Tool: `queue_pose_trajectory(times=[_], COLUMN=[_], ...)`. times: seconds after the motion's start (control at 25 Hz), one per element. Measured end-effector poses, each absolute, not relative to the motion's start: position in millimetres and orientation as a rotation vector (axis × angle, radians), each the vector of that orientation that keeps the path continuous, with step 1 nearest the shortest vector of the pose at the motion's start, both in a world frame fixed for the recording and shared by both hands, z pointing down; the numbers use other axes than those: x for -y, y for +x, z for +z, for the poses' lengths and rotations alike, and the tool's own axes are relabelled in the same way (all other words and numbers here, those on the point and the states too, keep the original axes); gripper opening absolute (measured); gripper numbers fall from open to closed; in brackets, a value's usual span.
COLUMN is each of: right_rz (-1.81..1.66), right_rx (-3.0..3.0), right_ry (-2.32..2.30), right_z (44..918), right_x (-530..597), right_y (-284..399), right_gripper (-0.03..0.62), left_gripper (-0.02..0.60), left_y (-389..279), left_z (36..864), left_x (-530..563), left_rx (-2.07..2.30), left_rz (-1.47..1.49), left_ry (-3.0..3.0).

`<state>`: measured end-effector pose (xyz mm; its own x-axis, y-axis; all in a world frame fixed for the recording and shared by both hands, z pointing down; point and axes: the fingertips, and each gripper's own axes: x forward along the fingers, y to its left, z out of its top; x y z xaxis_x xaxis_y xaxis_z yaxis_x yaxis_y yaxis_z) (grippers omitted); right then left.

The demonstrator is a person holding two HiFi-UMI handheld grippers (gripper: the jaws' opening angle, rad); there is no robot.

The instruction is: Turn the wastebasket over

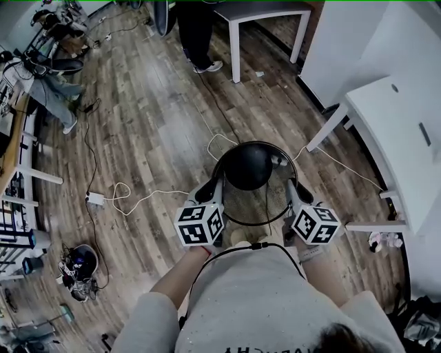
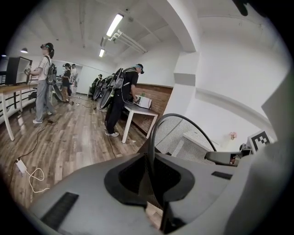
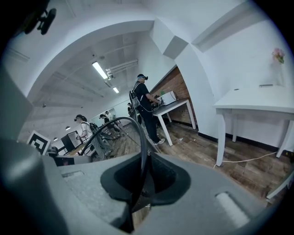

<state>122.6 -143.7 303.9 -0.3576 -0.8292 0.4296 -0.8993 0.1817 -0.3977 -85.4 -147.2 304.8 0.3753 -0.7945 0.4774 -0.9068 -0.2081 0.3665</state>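
Observation:
The black wire-mesh wastebasket (image 1: 249, 172) hangs tilted above the wooden floor in front of me, its solid base turned up and away and its round rim (image 1: 258, 222) towards me. My left gripper (image 1: 219, 185) is shut on the left side of the rim and my right gripper (image 1: 290, 187) on the right side. In the left gripper view the rim wire (image 2: 158, 126) runs down between the jaws of the left gripper (image 2: 149, 176), with the mesh (image 2: 186, 142) beyond. In the right gripper view the rim (image 3: 138, 126) passes into the right gripper (image 3: 140, 178) the same way.
A white table (image 1: 406, 131) stands close on the right, another table (image 1: 265, 12) farther ahead with a person (image 1: 196, 34) beside it. White cables (image 1: 127, 196) and a power adapter (image 1: 95, 199) lie on the floor to the left. Desks and gear line the left wall.

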Motion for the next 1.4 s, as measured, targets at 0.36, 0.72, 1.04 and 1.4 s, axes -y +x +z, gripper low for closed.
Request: queue_pose_trajectory(times=[0.36, 0.72, 1.04, 1.4], right_rz=[0.937, 0.942, 0.974, 0.983], right_rx=[2.317, 2.317, 2.318, 2.311], right_ry=[1.723, 1.745, 1.768, 1.753], right_z=[309.3, 310.8, 315.8, 314.8], right_x=[143.9, 144.2, 142.9, 152.4], right_y=[116.6, 125.9, 134.5, 149.7], right_gripper=[0.031, 0.029, 0.031, 0.032], left_gripper=[0.034, 0.034, 0.034, 0.034], left_y=[-91.1, -81.7, -72.9, -57.8], left_z=[304.5, 303.6, 304.7, 305.3], left_x=[150.0, 152.6, 155.0, 163.5], left_rx=[1.464, 1.458, 1.451, 1.455], left_rz=[0.27, 0.283, 0.312, 0.307], left_ry=[2.057, 2.075, 2.091, 2.073])
